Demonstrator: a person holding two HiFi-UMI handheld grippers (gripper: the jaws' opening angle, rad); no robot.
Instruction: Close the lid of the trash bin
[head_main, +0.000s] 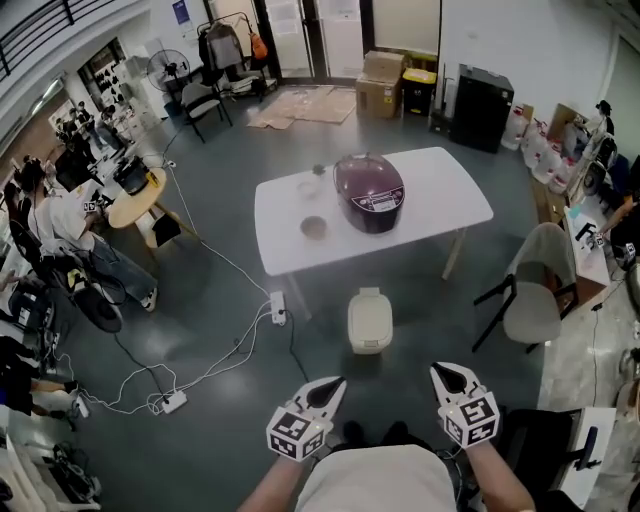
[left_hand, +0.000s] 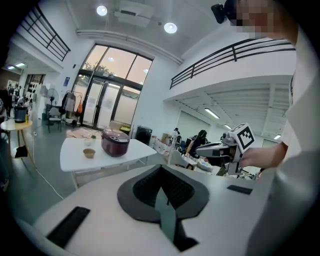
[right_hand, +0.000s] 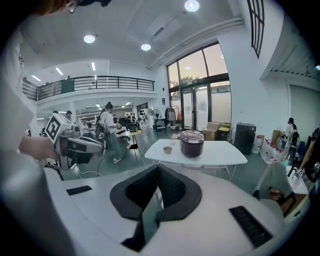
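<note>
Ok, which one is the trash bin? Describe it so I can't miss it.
Find the big white table in the middle of the room. On the floor just off its near edge stands the trash bin. It is small, cream-white and rounded, unlike the dark purple cooker on the table.

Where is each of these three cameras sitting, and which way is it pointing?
Head view: on the person's head, looking steeply down at trash bin and white table; left gripper, right gripper and shirt at the bottom.
Left gripper view: on the left gripper, looking along its shut jaws toward the table; right gripper and hand at right.
Right gripper view: on the right gripper, along its shut jaws toward the table; left gripper at left.
Shared: all see the table and purple cooker.
</note>
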